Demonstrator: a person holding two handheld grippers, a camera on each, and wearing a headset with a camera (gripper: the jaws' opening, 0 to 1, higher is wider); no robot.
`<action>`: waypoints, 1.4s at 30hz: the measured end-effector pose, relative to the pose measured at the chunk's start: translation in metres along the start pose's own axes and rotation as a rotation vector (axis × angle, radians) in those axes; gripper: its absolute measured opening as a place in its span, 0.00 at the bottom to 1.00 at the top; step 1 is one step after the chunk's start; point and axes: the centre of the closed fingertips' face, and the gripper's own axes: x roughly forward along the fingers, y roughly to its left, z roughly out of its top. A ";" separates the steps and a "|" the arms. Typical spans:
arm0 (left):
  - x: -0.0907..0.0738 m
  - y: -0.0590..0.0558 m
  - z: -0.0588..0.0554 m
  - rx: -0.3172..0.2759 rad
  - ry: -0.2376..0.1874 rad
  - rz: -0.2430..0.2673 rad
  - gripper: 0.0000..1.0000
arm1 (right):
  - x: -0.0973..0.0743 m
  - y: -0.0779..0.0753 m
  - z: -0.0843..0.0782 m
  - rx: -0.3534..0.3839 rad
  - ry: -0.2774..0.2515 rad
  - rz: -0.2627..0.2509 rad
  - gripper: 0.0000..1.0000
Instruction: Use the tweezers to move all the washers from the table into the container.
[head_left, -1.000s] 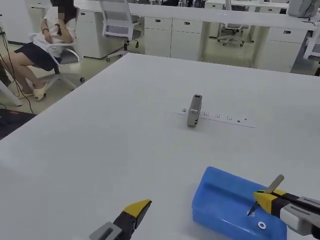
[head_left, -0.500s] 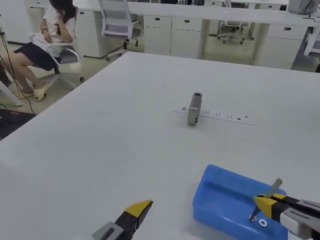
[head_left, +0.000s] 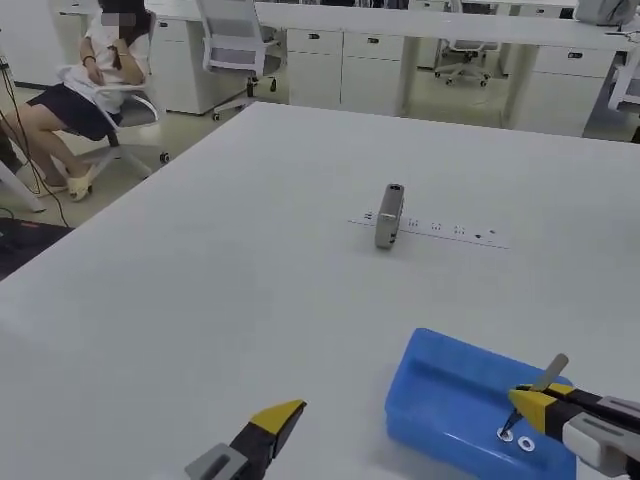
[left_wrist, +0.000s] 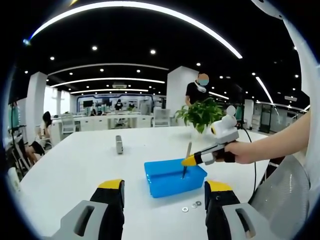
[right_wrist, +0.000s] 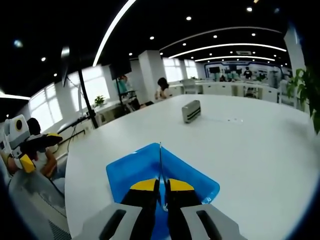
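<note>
A white workbench is carrying a blue container. The person's hand is reaching in level from the right, arm outstretched, and holding the right gripper above the container. Its jaws are pinching the tweezers, which are pointing steeply down into it. The left gripper is hovering low over the bench, jaws spread wide around nothing. Two washers are lying inside by the tweezer tips, and two more washers are resting on the tabletop just outside.
</note>
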 end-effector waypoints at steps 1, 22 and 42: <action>0.000 0.000 0.000 0.000 0.000 0.000 0.65 | -0.001 0.001 0.002 0.001 -0.005 0.001 0.03; 0.000 -0.003 0.003 -0.014 -0.019 -0.013 0.67 | -0.020 0.024 0.028 0.028 -0.102 0.018 0.03; 0.000 -0.002 0.002 -0.007 -0.011 -0.012 0.67 | -0.027 0.069 0.030 0.035 -0.127 0.120 0.03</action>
